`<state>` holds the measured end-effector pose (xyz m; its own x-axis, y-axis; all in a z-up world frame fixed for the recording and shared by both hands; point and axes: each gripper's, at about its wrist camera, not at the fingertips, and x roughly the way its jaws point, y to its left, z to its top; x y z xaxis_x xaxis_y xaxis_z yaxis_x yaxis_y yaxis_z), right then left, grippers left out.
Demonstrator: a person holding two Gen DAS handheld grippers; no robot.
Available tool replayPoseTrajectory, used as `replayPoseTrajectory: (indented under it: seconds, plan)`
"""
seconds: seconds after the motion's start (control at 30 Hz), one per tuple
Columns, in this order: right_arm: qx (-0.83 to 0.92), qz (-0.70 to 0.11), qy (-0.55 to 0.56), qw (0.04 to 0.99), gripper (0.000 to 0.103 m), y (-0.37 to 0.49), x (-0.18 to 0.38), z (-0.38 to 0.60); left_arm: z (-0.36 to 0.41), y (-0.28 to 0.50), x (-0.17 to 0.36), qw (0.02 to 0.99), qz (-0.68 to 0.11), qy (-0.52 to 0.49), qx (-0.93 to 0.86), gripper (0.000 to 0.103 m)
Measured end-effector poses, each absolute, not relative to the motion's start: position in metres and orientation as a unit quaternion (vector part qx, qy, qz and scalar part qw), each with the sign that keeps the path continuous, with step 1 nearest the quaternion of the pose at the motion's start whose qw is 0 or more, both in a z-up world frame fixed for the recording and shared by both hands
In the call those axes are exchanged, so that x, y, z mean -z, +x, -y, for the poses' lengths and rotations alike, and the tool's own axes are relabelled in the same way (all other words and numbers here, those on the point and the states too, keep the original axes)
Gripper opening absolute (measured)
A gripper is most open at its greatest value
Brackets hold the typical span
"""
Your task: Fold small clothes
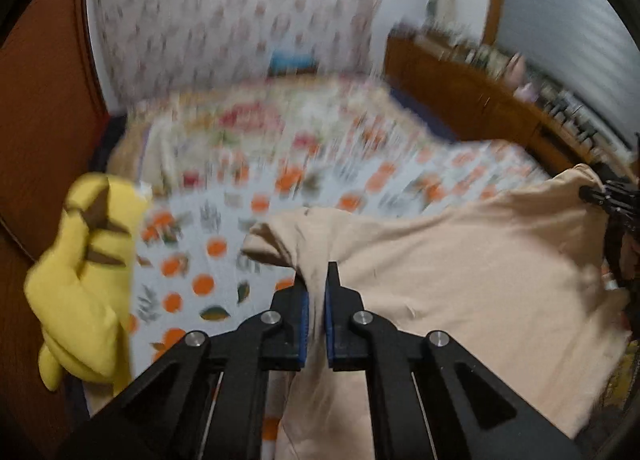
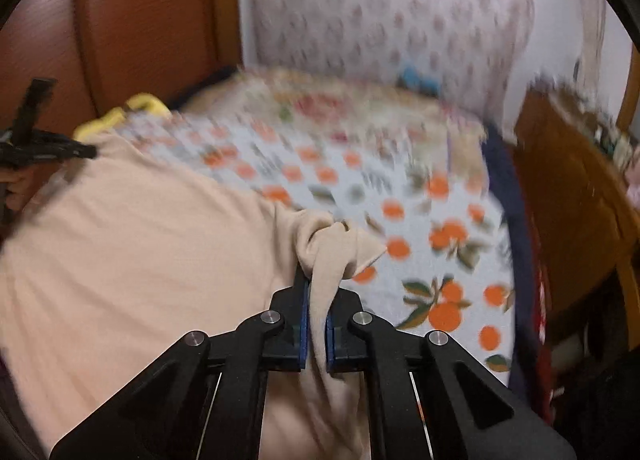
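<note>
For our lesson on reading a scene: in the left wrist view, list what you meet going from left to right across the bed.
Yellow plush toy → orange-print sheet → left tongs shut on the beige garment → right tongs at the garment's far corner.

A plain peach-beige garment (image 1: 460,260) lies across a white bedsheet (image 1: 224,260) printed with orange fruits and green-brown leaves. The black left gripper (image 1: 317,284) and black right gripper (image 2: 318,292) carry blue pads inside their jaws, while a bright yellow plush toy (image 1: 88,272) with brown markings sits by a reddish-brown wooden headboard (image 2: 132,20). Behind hangs a white curtain (image 1: 224,8) with a small pinkish repeating motif.
</note>
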<state>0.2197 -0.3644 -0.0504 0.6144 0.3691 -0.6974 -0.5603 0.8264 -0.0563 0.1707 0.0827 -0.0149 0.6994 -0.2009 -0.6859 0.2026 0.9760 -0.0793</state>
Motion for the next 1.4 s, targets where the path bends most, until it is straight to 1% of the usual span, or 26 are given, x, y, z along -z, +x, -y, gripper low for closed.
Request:
replayPoseTrajectory:
  seconds: [0.1,0.23,0.3,0.33,0.43,0.57,0.63,0.7,0.77,0.87,0.97,1.0,1.03,1.07,1.1,1.13,1.17,1.2,1.23,1.27,1.4]
  plan:
    - [-0.272,-0.290,-0.136,0.907,0.003,0.180,-0.006,0.364,-0.084,0.135,-0.041,0.942,-0.314,0.007,0.117,0.003]
    - [-0.284,-0.229,-0.133,0.922,0.003,0.145,-0.071,0.365,-0.088,0.105,-0.106,0.962,-0.246,0.018,0.117,0.003]
    - [-0.283,-0.195,-0.135,0.929,0.003,0.133,-0.103,0.364,-0.093,0.105,-0.126,0.968,-0.226,0.021,0.103,0.003]
    - [-0.283,-0.180,-0.136,0.932,0.003,0.130,-0.121,0.364,-0.096,0.108,-0.132,0.970,-0.223,0.022,0.098,0.003]
    - [-0.269,-0.159,-0.135,0.940,0.003,0.135,-0.152,0.364,-0.113,0.128,-0.143,0.973,-0.217,0.007,0.080,0.003]
    - [-0.237,-0.154,-0.133,0.950,0.003,0.164,-0.169,0.362,-0.130,0.169,-0.128,0.973,-0.228,0.005,0.038,0.003]
    - [-0.218,-0.166,-0.136,0.952,0.003,0.188,-0.161,0.361,-0.138,0.198,-0.103,0.965,-0.260,-0.005,0.032,0.004]
    - [-0.202,-0.192,-0.142,0.950,0.003,0.214,-0.141,0.361,-0.141,0.224,-0.072,0.955,-0.295,-0.012,0.028,0.004]
    - [-0.195,-0.242,-0.141,0.940,0.004,0.257,-0.102,0.358,-0.139,0.251,-0.033,0.944,-0.330,-0.013,0.026,0.004]
    - [-0.177,-0.295,-0.151,0.927,0.004,0.304,-0.039,0.352,-0.129,0.276,0.008,0.933,-0.359,-0.009,0.023,0.005]
    - [-0.159,-0.328,-0.139,0.921,0.005,0.341,0.006,0.352,-0.124,0.293,0.033,0.927,-0.374,-0.005,0.018,0.006]
    - [-0.153,-0.334,-0.137,0.920,0.009,0.349,0.012,0.353,-0.123,0.297,0.038,0.927,-0.375,-0.004,0.024,0.006]
    - [-0.148,-0.340,-0.135,0.919,0.011,0.356,0.020,0.354,-0.118,0.298,0.037,0.926,-0.376,-0.003,0.028,0.011]
    - [-0.146,-0.348,-0.131,0.917,0.014,0.364,0.028,0.355,-0.117,0.299,0.039,0.926,-0.377,-0.001,0.033,0.019]
    - [-0.142,-0.357,-0.128,0.914,0.022,0.370,0.032,0.357,-0.117,0.297,0.038,0.927,-0.374,0.001,0.036,0.023]
    - [-0.139,-0.360,-0.128,0.914,0.028,0.371,0.034,0.359,-0.117,0.293,0.036,0.928,-0.371,0.003,0.041,0.029]
    - [-0.138,-0.363,-0.129,0.913,0.030,0.372,0.036,0.360,-0.118,0.289,0.036,0.928,-0.370,0.004,0.044,0.039]
    - [-0.138,-0.365,-0.130,0.912,0.035,0.370,0.038,0.362,-0.119,0.282,0.035,0.928,-0.370,0.005,0.045,0.043]
    - [-0.139,-0.365,-0.130,0.911,0.039,0.367,0.039,0.362,-0.120,0.278,0.036,0.928,-0.370,0.007,0.048,0.046]
    - [-0.139,-0.367,-0.131,0.910,0.041,0.364,0.040,0.366,-0.121,0.268,0.037,0.926,-0.374,0.011,0.053,0.047]
    - [-0.157,-0.371,-0.131,0.906,0.045,0.336,0.041,0.370,-0.124,0.230,0.045,0.920,-0.387,0.025,0.053,0.048]
